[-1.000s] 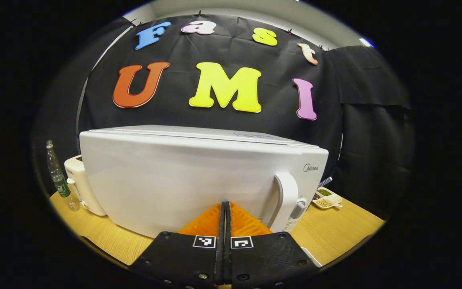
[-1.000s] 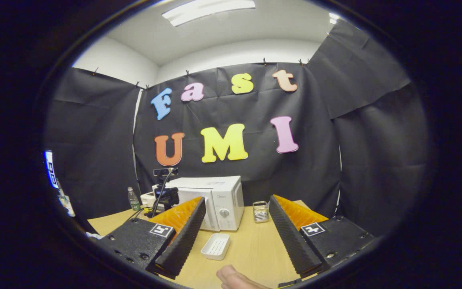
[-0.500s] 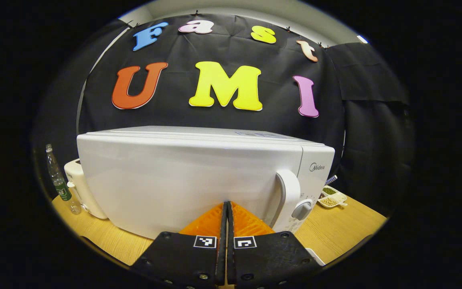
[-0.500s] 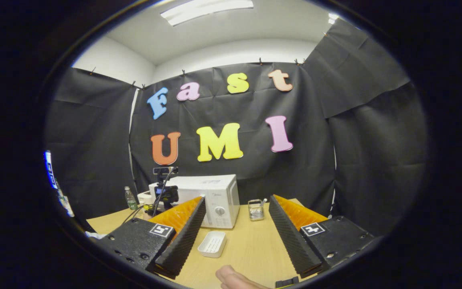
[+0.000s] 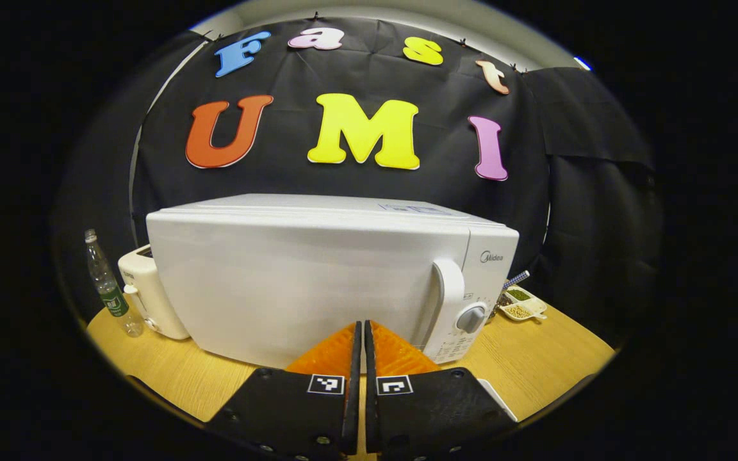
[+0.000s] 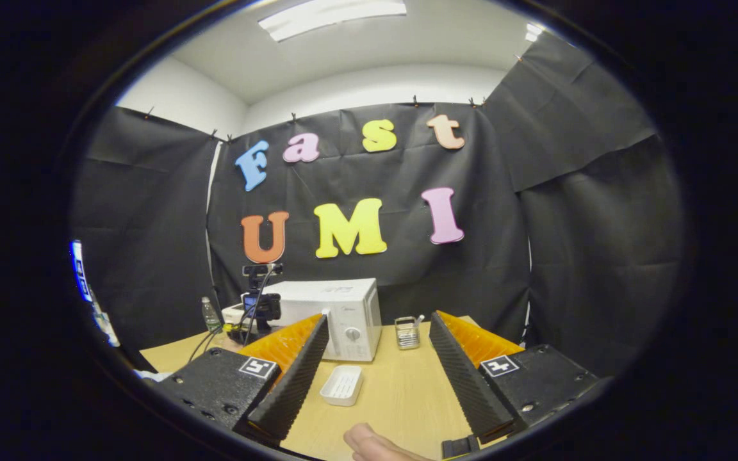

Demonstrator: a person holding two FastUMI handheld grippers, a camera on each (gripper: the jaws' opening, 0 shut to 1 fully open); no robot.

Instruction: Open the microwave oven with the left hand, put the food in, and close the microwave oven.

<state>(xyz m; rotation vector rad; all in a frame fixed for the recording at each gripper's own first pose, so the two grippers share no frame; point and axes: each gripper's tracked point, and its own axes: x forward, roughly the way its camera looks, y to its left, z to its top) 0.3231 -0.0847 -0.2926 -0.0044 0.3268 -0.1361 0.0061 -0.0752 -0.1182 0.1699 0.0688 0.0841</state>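
**A:** Item one?

**B:** Boxy white microwave oven (image 5: 318,275), door shut, standing on the pale wooden bench (image 5: 535,365). My left gripper (image 5: 358,339) sits right in front of its door, fingers pressed together with nothing between them.

**A:** Handling?

**B:** Judged heavy and rigid; the body should stay put under a pull. The door face is smooth and would likely be slippery for my fingers. Best hold: the upright white curved handle (image 5: 449,298) at the door's right edge, beside the round grey dial (image 5: 471,318). It stands proud of the door, so fingers could hook behind it or close across it.

**A:** Item two?

**B:** Small white ribbed rectangular tray (image 6: 341,386), on the bench in front of the microwave oven. I cannot tell whether food lies in it. It looks light and stiff; take it by a long rim.

**A:** Other hand?

**B:** My right gripper (image 6: 375,358) hangs well back from the microwave oven, fingers wide apart and empty.

**A:** Sundries?

**B:** Clear plastic bottle (image 5: 107,285) and cream toaster (image 5: 148,298), left of the microwave oven.
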